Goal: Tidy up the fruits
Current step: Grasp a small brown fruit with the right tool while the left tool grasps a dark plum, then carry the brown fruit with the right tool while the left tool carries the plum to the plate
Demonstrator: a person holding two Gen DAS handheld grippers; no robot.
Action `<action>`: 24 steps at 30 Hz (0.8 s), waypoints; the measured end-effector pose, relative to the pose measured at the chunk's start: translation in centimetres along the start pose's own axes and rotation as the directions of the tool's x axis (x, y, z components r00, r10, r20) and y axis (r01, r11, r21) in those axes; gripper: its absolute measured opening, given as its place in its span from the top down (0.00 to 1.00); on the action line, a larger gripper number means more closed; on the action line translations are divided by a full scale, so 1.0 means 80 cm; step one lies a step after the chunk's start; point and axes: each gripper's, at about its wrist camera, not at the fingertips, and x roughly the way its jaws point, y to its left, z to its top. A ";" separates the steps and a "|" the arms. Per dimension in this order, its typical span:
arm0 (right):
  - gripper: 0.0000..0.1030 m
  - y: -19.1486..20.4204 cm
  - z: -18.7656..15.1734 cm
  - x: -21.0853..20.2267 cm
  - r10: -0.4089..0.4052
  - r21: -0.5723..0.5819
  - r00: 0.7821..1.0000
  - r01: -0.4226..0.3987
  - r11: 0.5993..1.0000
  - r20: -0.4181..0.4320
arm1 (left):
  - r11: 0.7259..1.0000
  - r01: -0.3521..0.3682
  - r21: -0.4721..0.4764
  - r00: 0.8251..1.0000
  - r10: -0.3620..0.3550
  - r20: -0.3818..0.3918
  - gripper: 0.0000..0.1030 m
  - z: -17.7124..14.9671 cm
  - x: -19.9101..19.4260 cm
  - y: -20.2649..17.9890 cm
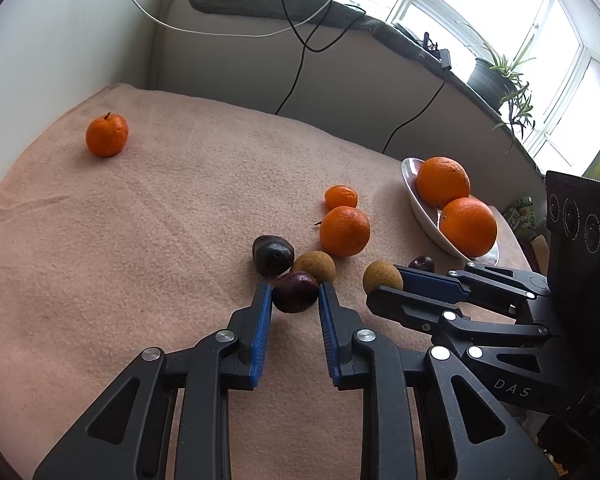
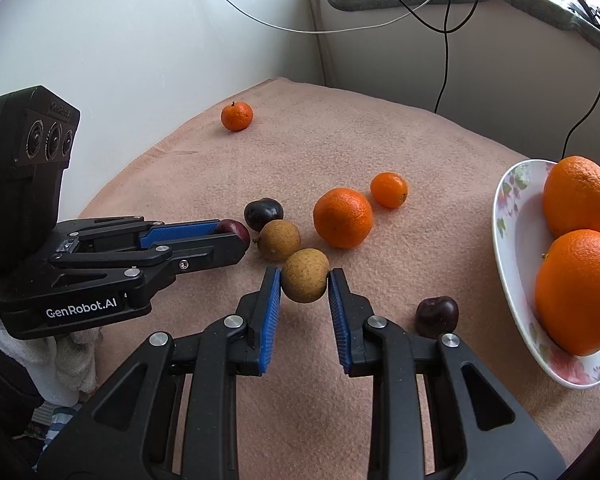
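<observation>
While two big oranges (image 2: 578, 240) already fill the dish (image 2: 512, 248) right of the fingers, left gripper (image 1: 295, 294) pinches a dark plum (image 1: 295, 291), right gripper (image 2: 304, 280) a tan fruit (image 2: 305, 276), low over the bench (image 1: 140, 240), likely each sorted by kind.

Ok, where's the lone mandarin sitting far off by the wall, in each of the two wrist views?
Left wrist view: the lone mandarin sits upper left on the pink blanket, far from the other fruit.
Right wrist view: the same mandarin sits upper centre-left, near the blanket's far edge by the wall.
Shared landmark: the white plate holding two oranges, at the right in both.
</observation>
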 end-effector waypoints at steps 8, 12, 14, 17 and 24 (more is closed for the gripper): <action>0.75 -0.030 -0.010 -0.043 -0.036 0.084 0.997 0.030 0.996 0.075 | 0.999 0.034 0.017 0.999 -0.034 0.025 0.78 0.009 -0.006 -0.023; 0.75 -0.045 -0.014 -0.066 -0.072 0.113 0.991 0.059 0.992 0.110 | 0.998 0.055 0.027 0.998 -0.056 0.030 0.78 0.014 -0.003 -0.037; 0.75 -0.053 -0.015 -0.078 -0.091 0.127 0.988 0.074 0.989 0.126 | 0.997 0.067 0.035 0.997 -0.068 0.030 0.78 0.018 0.000 -0.045; 0.75 -0.068 -0.018 -0.095 -0.116 0.154 0.982 0.093 0.984 0.146 | 0.996 0.082 0.047 0.996 -0.083 0.029 0.78 0.021 0.007 -0.059; 0.75 -0.096 -0.027 -0.124 -0.171 0.205 0.970 0.134 0.969 0.173 | 0.990 0.117 0.081 0.993 -0.119 0.023 0.78 0.028 0.021 -0.089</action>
